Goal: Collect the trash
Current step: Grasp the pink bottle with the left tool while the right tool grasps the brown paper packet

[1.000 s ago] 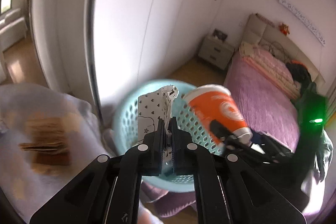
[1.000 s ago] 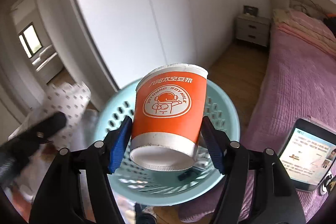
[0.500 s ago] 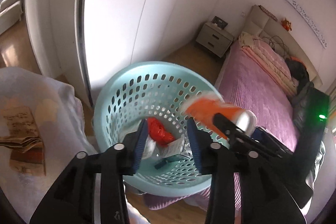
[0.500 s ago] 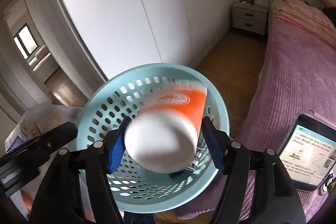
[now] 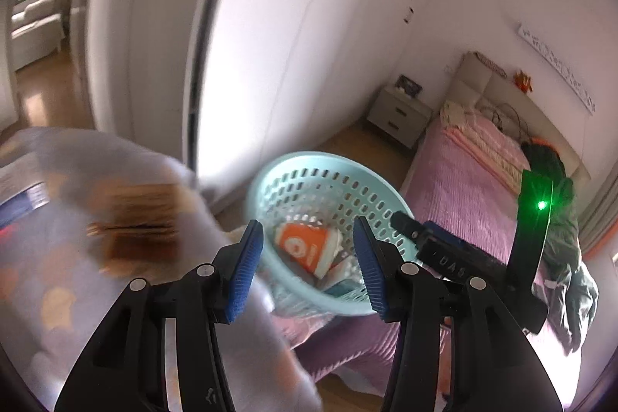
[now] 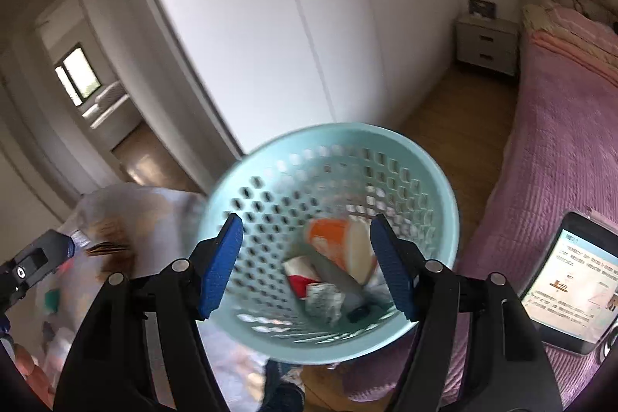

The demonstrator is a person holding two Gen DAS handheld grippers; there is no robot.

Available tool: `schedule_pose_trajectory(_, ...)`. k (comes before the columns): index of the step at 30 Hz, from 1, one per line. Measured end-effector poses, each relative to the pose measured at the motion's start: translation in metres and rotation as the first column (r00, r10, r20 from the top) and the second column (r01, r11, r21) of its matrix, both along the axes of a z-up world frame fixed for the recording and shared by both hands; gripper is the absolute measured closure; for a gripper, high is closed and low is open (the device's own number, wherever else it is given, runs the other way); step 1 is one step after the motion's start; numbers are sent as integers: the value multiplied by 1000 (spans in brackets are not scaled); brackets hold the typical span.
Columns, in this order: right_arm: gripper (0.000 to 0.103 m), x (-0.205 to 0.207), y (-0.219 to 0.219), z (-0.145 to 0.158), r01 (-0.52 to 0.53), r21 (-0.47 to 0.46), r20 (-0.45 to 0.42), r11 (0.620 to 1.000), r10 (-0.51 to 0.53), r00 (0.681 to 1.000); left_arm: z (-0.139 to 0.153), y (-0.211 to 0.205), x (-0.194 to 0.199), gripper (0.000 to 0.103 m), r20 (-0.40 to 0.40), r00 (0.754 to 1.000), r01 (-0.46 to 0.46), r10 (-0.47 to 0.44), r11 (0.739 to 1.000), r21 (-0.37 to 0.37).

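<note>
A light blue perforated basket (image 5: pixel 270 180) (image 6: pixel 436 188) stands beside the bed. An orange paper cup (image 5: pixel 305 248) (image 6: pixel 340 250) lies on its side inside it, among other trash: a red-and-white wrapper (image 6: pixel 299 275) and a patterned paper piece (image 6: pixel 322 298). My left gripper (image 5: pixel 307 267) is open and empty, above and in front of the basket. My right gripper (image 6: pixel 307 265) is open and empty, over the basket's mouth. The right gripper's body also shows in the left wrist view (image 5: pixel 444 255).
A pale cloth-covered surface (image 5: pixel 58 257) with brown papers (image 5: pixel 135 219) lies to the left. A bed with a pink-purple cover (image 6: pixel 560 141), a lit tablet (image 6: pixel 575 284) on it, white wardrobe doors (image 6: pixel 270 26), a nightstand (image 5: pixel 399 114) and a wood floor surround the basket.
My right gripper has opened and the orange cup has dropped into the basket. My left gripper let go of the patterned paper earlier and has opened wider. Both grippers have pulled back a little.
</note>
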State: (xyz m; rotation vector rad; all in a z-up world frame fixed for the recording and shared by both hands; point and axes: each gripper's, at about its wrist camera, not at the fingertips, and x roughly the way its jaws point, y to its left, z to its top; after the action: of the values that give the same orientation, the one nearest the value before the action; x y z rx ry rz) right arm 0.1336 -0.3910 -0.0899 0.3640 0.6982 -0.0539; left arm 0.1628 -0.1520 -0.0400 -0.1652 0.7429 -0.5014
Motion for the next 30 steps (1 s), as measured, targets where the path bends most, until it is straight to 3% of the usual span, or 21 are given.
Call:
schedule_pose_trajectory(3, 38, -7, 24, 15, -56, -12, 43, 998, 56, 997, 8, 37, -25, 48, 28, 998, -54, 54, 999, 0)
schedule_pose_trajectory(8, 38, -13, 69, 30, -162, -43, 97, 986, 166, 981, 15, 112, -61, 48, 46, 982, -185, 184, 983, 9)
schedule_pose_trajectory(14, 34, -11, 131, 33, -289, -97, 109, 952, 299, 948, 4, 196, -98, 39, 40, 940, -341, 339, 936, 84)
schedule_pose_trajectory(16, 30, -4, 150, 29, -320, -120, 99, 940, 332, 938, -6, 213, -107, 30, 5, 944, -329, 330, 938, 113)
schedule_pose_trajectory(20, 30, 13, 175, 16, -370, -134, 67, 919, 381, 922, -30, 235, -119, 30, -51, 947, -305, 317, 938, 168)
schedule_pose_trajectory(25, 30, 35, 193, -4, -415, -159, 10, 896, 422, 907, -53, 232, -122, 30, -115, 961, -221, 252, 947, 232)
schedule_pose_trajectory(30, 30, 47, 203, -24, -448, -191, -55, 873, 446, 893, -70, 231, -126, 45, -152, 957, -203, 246, 946, 254)
